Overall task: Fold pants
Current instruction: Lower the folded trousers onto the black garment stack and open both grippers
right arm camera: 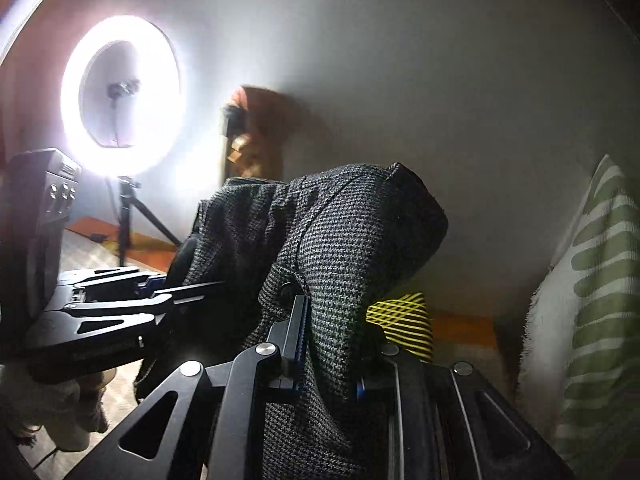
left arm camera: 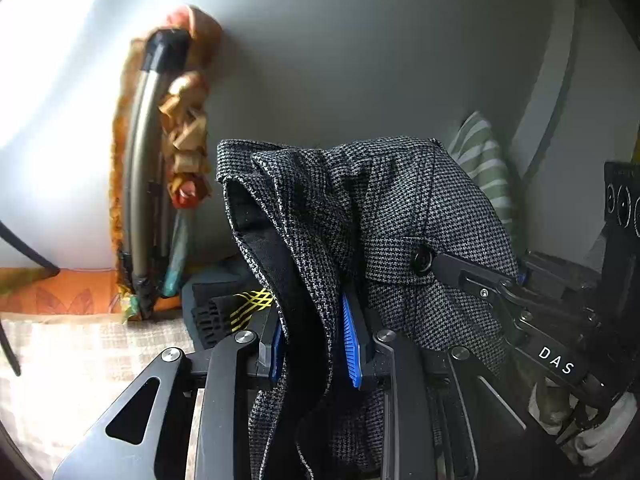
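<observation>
Both tools, left tool (left arm camera: 316, 344) and right tool (right arm camera: 332, 344), are clenched on the pants (left arm camera: 384, 216), held up in the air. I should keep the waistband edges level and lower evenly.
</observation>
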